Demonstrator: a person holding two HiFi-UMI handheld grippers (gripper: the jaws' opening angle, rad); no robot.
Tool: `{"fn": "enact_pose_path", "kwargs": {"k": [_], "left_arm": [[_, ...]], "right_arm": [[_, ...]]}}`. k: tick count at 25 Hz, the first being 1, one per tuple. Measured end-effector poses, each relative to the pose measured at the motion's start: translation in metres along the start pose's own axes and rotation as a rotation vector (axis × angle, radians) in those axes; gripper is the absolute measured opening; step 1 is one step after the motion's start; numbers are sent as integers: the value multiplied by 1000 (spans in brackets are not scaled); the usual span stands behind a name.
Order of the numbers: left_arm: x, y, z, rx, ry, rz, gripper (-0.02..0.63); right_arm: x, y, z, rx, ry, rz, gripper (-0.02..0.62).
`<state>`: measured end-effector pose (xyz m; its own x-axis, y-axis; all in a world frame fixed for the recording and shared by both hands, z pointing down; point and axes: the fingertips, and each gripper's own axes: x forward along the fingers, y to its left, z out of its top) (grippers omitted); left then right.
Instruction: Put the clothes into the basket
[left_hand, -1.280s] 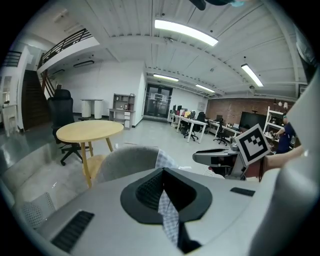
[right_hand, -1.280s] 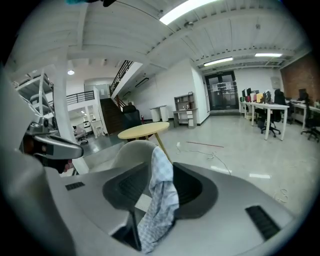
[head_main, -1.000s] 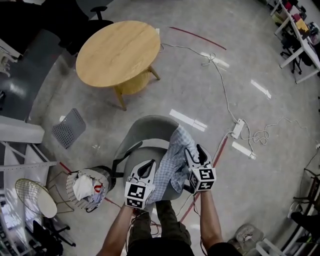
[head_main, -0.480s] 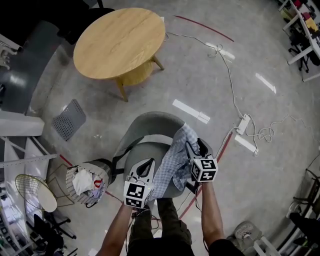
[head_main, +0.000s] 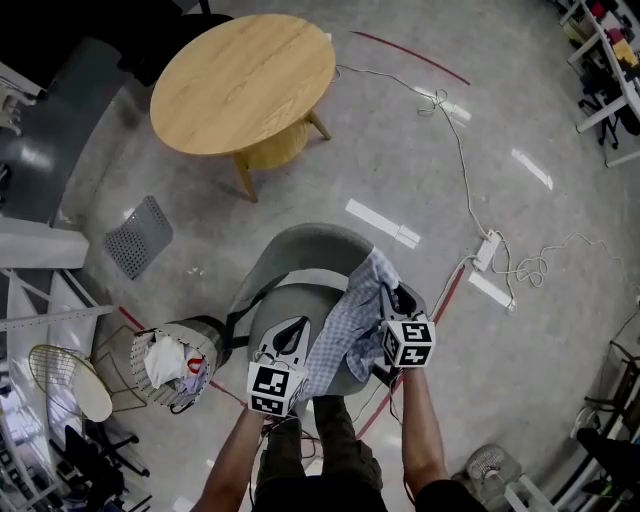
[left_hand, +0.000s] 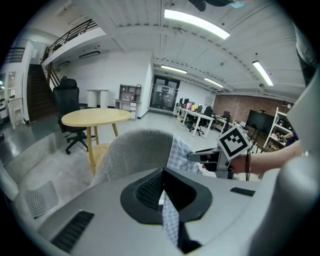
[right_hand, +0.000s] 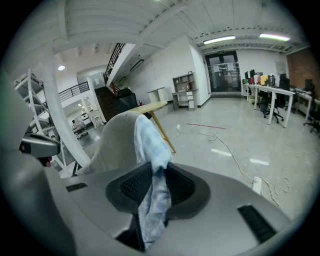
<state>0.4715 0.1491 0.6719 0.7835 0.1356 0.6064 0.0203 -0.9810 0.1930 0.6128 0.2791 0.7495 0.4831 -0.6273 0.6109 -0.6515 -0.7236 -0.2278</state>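
**Shirt pinched at both ends, basket off my left side**

My left gripper (head_main: 289, 332) is clamped narrow on a thin fold of the checked shirt (head_main: 345, 320). My right gripper (head_main: 392, 300) has just been closing and now grips a thicker bunch of it. The cloth lies stretched between my two sets of jaws, over the seat of the grey chair (head_main: 300, 250). The basket (head_main: 138, 370), already holding clothes, stands on the floor well beyond my left jaws, so I judge the lift must swing leftward, left hand leading.

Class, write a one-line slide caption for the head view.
Left gripper and right gripper, its jaws just closing, grip a checked shirt on a grey chair; basket nearby.
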Motion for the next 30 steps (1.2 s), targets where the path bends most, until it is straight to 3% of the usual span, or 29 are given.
{"fn": "enact_pose_path", "kwargs": {"k": [4,13,23,30], "left_arm": [[-8,-1,-1,2,-5,5,6],[-33,-2,6,11,-44,37,6],[-80,-1,38,33,-128,67,6],[-136,0,67,47,-216,101,6]], "right_arm": [[-11,0,-5,-14,2,-20,48],[-36,5,16,-40,-71,-9,41],[-91,33,75,-109,-184,15,40],[-150,82,124,-178,-293,57,41]]}}
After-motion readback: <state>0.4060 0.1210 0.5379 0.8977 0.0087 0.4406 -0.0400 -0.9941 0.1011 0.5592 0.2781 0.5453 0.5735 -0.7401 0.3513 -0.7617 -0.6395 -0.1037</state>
